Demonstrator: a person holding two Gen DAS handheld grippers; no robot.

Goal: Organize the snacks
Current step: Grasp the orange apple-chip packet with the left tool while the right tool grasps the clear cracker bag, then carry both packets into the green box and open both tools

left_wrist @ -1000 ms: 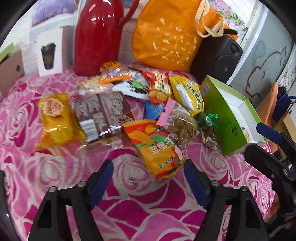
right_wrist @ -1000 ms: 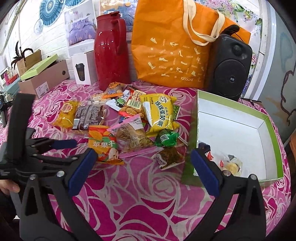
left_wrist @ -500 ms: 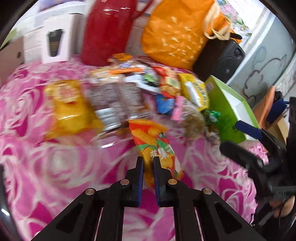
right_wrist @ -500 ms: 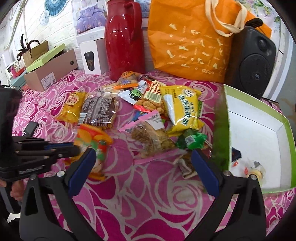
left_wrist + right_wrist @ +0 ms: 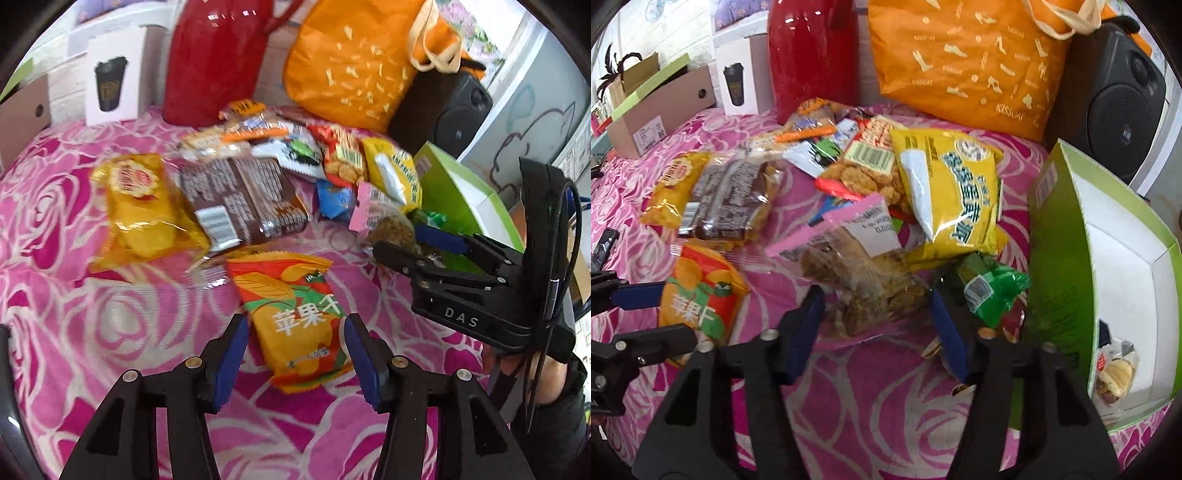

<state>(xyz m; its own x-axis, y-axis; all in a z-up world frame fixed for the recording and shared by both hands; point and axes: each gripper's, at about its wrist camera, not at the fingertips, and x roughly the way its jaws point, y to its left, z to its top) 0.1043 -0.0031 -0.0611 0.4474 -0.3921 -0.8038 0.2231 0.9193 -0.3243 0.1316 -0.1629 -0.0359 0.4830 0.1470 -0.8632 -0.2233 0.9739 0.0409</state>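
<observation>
Straddling the orange apple-chip packet (image 5: pixel 295 317), my left gripper (image 5: pixel 293 341) has its blue-padded fingers (image 5: pixel 231 354) parted just wider than the packet, one pad at each long edge; I cannot tell whether either pad touches the wrapper. The packet lies flat on the pink rose-patterned table (image 5: pixel 110 332), nearest me in a loose heap of snacks. Behind it sit a brown wafer pack (image 5: pixel 240 201) and, to its left, a yellow chip bag (image 5: pixel 142 206), with more wrappers piled toward the back. My right gripper (image 5: pixel 875 317) is spread about as wide around the clear bag with the pink header (image 5: pixel 857 273), whose lower end lies between its fingers (image 5: pixel 805 328); it is not clamped. A green wrapped sweet (image 5: pixel 993 291) crowds the right finger, and a large yellow bag (image 5: pixel 953 195) overlaps the clear bag's far side. Just beyond them stands the green box (image 5: pixel 1060 266), open, with a few wrapped sweets in its near corner. Along the back edge a red thermos (image 5: pixel 812 55), an orange tote bag (image 5: pixel 967 59) and a black speaker (image 5: pixel 1123 96) wall in the pile.
</observation>
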